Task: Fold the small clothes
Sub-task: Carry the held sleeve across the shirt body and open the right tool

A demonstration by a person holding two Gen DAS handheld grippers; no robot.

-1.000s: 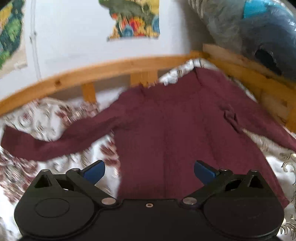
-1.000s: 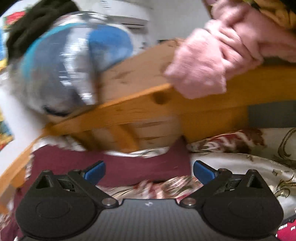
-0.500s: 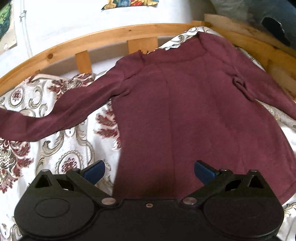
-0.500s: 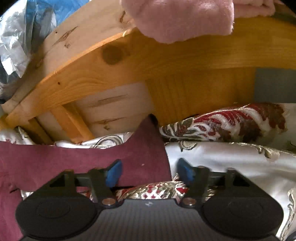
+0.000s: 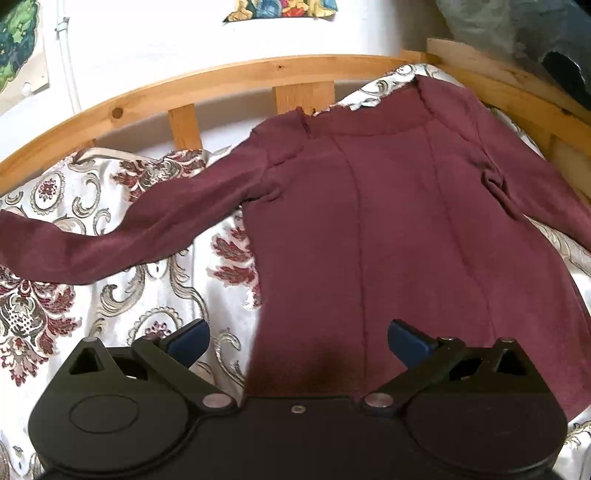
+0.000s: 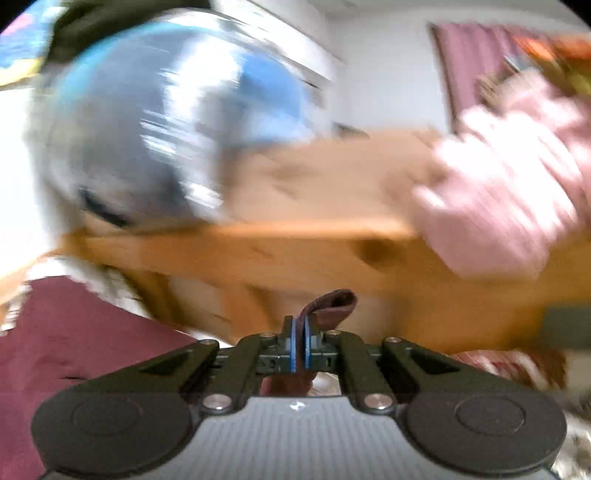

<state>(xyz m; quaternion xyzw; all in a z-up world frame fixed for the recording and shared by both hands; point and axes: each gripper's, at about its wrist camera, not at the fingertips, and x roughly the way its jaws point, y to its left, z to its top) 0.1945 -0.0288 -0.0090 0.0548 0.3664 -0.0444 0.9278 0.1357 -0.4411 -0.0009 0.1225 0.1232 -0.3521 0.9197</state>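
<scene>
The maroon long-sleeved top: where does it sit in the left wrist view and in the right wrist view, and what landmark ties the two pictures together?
Left wrist view: the maroon top lies spread across the centre and right, one sleeve reaching to the left edge.
Right wrist view: its body fills the lower left; a sleeve end is pinched in the right hand-held gripper at centre.
Shared landmark: the wooden bed rail behind the top.

A home bedroom: wooden bed frame (image 5: 229,79), patterned bedspread (image 5: 110,295), wall posters (image 5: 284,9).
</scene>
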